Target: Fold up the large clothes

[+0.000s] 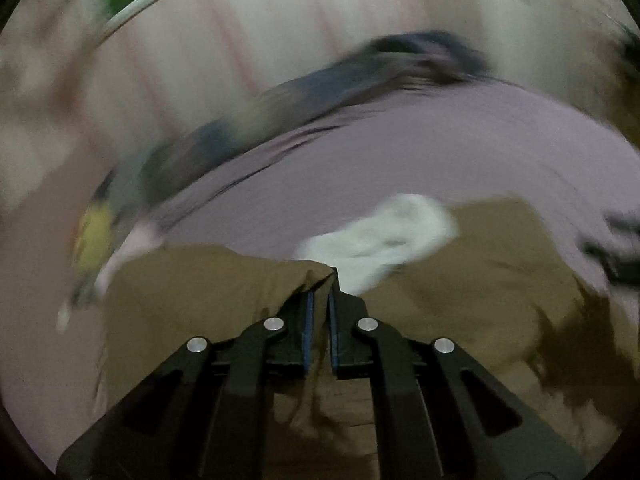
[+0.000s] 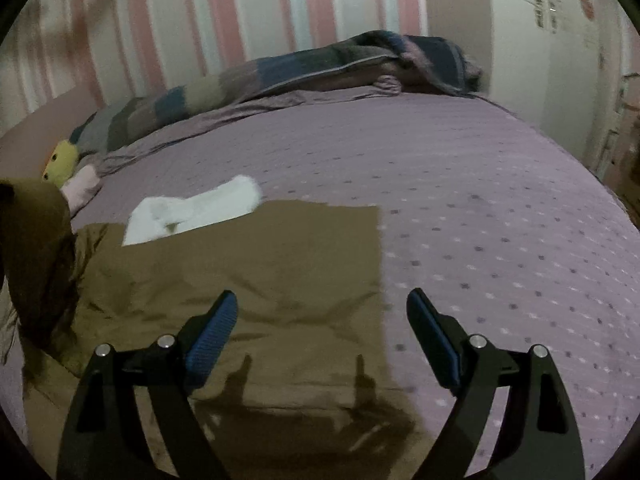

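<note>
A: How are the two tongs found?

B: The left gripper [image 1: 320, 292] is pressed together on a raised fold of the brown garment [image 1: 192, 288]; cloth is seen pinched between its blue pads [image 1: 308, 320]. The right gripper [image 2: 322, 312] is spread wide, with nothing between its fingers, and is held above the same garment near its right edge.

A: Where is the garment placed?

B: It is spread on the bed [image 2: 480, 208], on the near left part of the purple dotted sheet. One lifted portion is seen at the far left of the right wrist view. The left wrist view is heavily blurred.

A: What is found around the garment?

B: One white cloth [image 2: 192, 212] is laid at the garment's far edge, touching or overlapping it. Beyond the garment, along the bed's far side, one striped blanket [image 2: 320, 64] is bunched against the pink-and-white striped wall [image 2: 248, 12]. One yellow soft toy [image 2: 60, 160] is seen beyond the garment's left far corner, beside the blanket's end.

A: Are any containers seen?

B: None can be made out; everything counted is lying directly on the bed.
</note>
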`<act>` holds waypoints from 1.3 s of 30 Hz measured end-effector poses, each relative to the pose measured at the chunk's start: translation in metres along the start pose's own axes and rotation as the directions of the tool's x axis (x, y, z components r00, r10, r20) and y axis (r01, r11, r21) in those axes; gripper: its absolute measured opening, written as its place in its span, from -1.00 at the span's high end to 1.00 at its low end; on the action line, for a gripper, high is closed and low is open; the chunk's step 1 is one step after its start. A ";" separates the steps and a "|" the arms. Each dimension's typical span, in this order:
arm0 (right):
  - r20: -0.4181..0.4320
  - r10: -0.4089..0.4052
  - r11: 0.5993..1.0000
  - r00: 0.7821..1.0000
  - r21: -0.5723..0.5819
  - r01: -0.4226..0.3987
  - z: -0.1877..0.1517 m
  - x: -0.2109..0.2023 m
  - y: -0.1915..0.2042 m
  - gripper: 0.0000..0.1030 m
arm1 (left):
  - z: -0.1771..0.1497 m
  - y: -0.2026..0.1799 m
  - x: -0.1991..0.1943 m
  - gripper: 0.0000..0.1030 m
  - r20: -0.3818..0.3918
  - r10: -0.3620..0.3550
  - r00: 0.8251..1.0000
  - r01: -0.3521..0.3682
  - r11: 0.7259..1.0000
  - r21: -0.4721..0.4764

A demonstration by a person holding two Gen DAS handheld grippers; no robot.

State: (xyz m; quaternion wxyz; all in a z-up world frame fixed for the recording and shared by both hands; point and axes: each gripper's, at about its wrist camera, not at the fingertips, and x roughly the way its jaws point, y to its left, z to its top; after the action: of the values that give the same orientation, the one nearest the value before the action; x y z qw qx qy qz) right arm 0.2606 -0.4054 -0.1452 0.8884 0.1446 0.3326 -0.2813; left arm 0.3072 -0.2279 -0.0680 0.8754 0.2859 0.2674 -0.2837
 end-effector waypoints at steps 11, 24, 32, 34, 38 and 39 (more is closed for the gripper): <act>-0.108 -0.053 0.997 0.993 -0.054 0.047 -0.029 0.009 -0.018 -0.68 | -0.115 -0.057 0.042 -0.43 -0.207 -0.051 0.977 0.057 0.998 0.023; -0.072 0.036 0.934 0.997 -0.351 -0.059 -0.032 -0.014 0.146 -0.68 | -0.201 0.135 -0.013 -0.94 -0.203 0.075 0.976 -0.143 0.928 -0.343; -0.093 0.207 0.849 0.974 -0.479 -0.226 -0.021 -0.030 0.280 -0.69 | -0.277 0.258 0.001 -0.94 -0.382 0.196 0.903 -0.358 0.833 -0.421; -0.096 0.222 0.826 0.970 -0.510 -0.239 -0.017 -0.025 0.318 -0.75 | -0.283 0.272 -0.002 -0.94 -0.396 0.216 0.892 -0.384 0.824 -0.417; -0.127 0.217 0.772 0.968 -0.585 -0.250 -0.025 -0.001 0.383 -0.91 | -0.293 0.292 -0.009 -0.94 -0.421 0.212 0.882 -0.402 0.805 -0.436; -0.133 0.207 0.754 0.969 -0.610 -0.244 -0.031 0.005 0.393 -0.92 | -0.299 0.298 -0.012 -0.94 -0.425 0.211 0.880 -0.406 0.800 -0.442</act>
State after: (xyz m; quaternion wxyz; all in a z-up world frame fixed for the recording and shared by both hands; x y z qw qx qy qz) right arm 0.4822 -0.0799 -0.1443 0.9036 -0.1095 0.4120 -0.0425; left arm 0.4008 0.1725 -0.1636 0.8911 0.1258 0.4359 0.0044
